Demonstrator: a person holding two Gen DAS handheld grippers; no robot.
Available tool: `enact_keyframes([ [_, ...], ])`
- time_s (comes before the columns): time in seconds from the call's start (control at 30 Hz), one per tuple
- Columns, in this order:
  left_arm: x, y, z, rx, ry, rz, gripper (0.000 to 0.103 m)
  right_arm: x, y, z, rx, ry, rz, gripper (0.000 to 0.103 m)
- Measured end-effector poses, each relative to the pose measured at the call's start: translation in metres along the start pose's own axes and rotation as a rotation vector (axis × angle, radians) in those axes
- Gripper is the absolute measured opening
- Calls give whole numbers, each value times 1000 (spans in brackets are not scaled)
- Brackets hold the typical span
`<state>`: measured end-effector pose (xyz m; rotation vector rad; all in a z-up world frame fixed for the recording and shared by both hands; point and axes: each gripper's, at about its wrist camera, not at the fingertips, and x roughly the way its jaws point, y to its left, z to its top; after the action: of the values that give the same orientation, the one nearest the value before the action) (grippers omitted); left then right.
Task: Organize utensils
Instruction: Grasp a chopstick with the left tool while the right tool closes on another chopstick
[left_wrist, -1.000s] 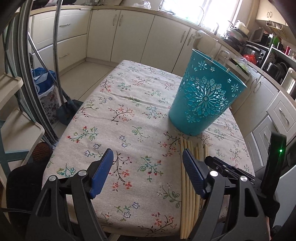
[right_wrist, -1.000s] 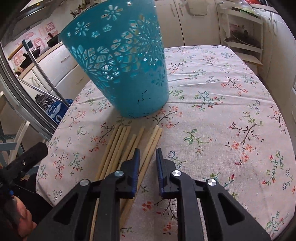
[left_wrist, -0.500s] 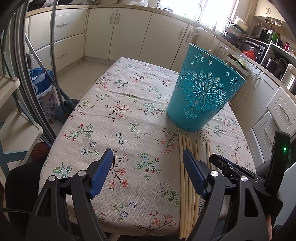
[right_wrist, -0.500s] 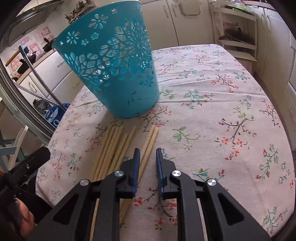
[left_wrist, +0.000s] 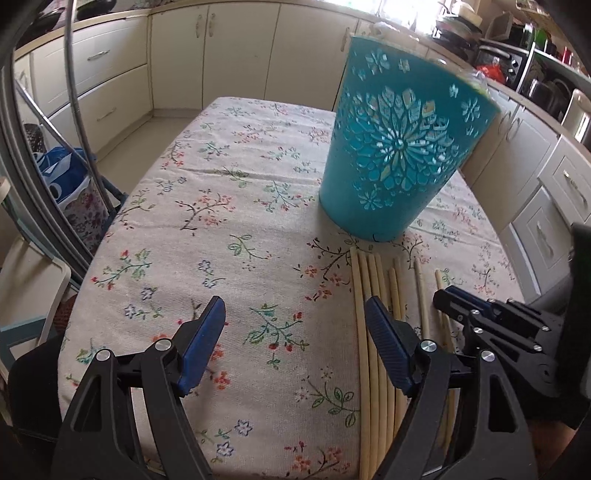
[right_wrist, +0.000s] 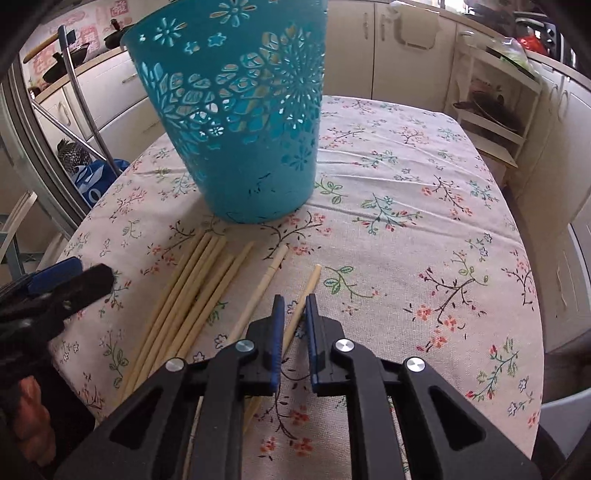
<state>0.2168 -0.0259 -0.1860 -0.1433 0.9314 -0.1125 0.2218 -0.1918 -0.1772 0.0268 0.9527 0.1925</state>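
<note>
Right gripper (right_wrist: 293, 314) first: its jaws are closing in, narrow now, with one pale chopstick (right_wrist: 303, 299) running up between the blue pads; whether the pads already press on it I cannot tell. That stick points out toward 12 o'clock, its tip just past the fingertips. A second loose stick (right_wrist: 258, 291) lies just beside it at 11 o'clock, and the main bundle of chopsticks (right_wrist: 192, 288) fans out at 10 o'clock.

Left gripper (left_wrist: 295, 325) now: jaws spread wide, nothing between them but cloth. The bundle (left_wrist: 373, 280) sits at its 1 o'clock, the nearest sticks passing under the right-hand pad. The right gripper shows there at 3 o'clock.

The teal bucket (right_wrist: 236, 122) with cut-out flowers stands upright at 11 o'clock from the right jaws, its base near the stick tips.

All on a floral tablecloth (right_wrist: 424, 229) over the table. Cream kitchen cabinets (left_wrist: 236, 55) ring the room, and a blue bag (left_wrist: 62, 173) sits on the floor at 9 o'clock.
</note>
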Motion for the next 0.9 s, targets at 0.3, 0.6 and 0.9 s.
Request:
enact_keyframes([
  [0.3,28,-17,9,59,37,43,74,3,-1,2,-61,7,44,11],
  [0.6,38,-27,19,127,34,110,74,7,-8,7,-66,17,108,12],
  [0.9,37,-36,18,157,48,119,74,5,-13,5,-24,8,142,13],
])
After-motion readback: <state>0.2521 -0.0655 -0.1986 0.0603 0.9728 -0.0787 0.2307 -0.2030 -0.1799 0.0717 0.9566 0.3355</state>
